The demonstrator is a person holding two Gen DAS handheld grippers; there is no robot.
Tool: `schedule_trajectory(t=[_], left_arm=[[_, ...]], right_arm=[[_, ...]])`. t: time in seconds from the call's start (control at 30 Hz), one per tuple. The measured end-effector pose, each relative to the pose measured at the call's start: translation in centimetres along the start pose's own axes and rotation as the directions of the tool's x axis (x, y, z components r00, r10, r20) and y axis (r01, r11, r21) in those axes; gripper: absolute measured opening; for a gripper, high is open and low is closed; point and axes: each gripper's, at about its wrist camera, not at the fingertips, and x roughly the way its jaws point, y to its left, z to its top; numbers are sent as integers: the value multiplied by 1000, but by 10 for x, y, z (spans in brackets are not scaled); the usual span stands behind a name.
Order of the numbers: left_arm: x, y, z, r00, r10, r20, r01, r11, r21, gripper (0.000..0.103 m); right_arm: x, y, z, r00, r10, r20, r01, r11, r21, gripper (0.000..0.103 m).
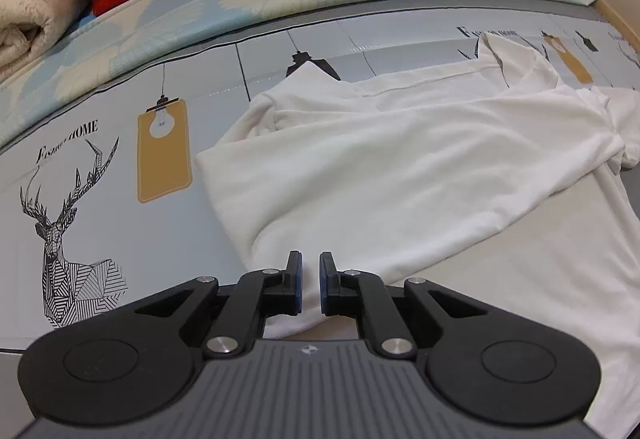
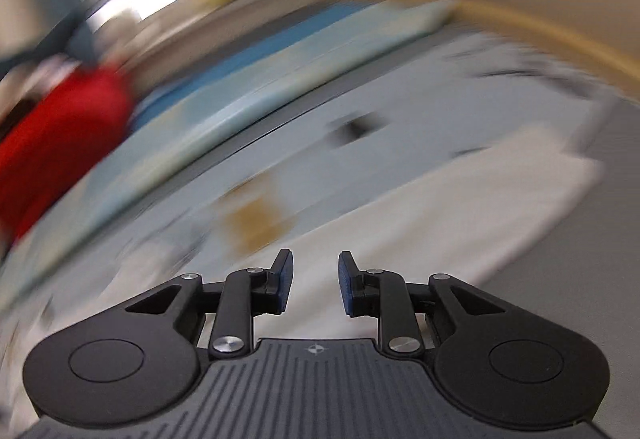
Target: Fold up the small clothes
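- Lying across the printed table cover [image 1: 100, 175], white shirt [image 1: 400, 159], partly folded, long axis running left to right in the left wrist view.
- Hovering at the shirt's near edge, left gripper [image 1: 311, 281]: jaws narrow, cloth seen in the gap, not pinched.
- Blurred by motion, right gripper [image 2: 315, 283]: jaws apart, holding nothing, white cloth just ahead.
- Nearer to the next fold, probably the left one.
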Motion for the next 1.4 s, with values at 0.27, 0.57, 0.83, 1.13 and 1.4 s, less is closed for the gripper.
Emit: schedule_trajectory(t=[0.27,0.57,0.83,1.13,1.4], left_arm=[[0,-16,5,1000,-5,19,4,999,42,9],[-8,-22,8,1000,5,29,-7,998,63,9],[-14,-20,8,999,20,35,-23,998,64,9],[-27,-12,9,998,10,60,-13,999,49,9],[-46,15,15,995,16,100,-12,999,-36,9]], right_arm=[[14,-140,25,976,-201,86,159,923,350,37],[59,-187,25,983,-166,73,113,877,468,42],[64,-185,40,970,-206,132,115,862,494,3],[22,-188,80,914,-267,306,86,864,497,3],[-6,-50,101,918,-89,386,8,978,207,3]])
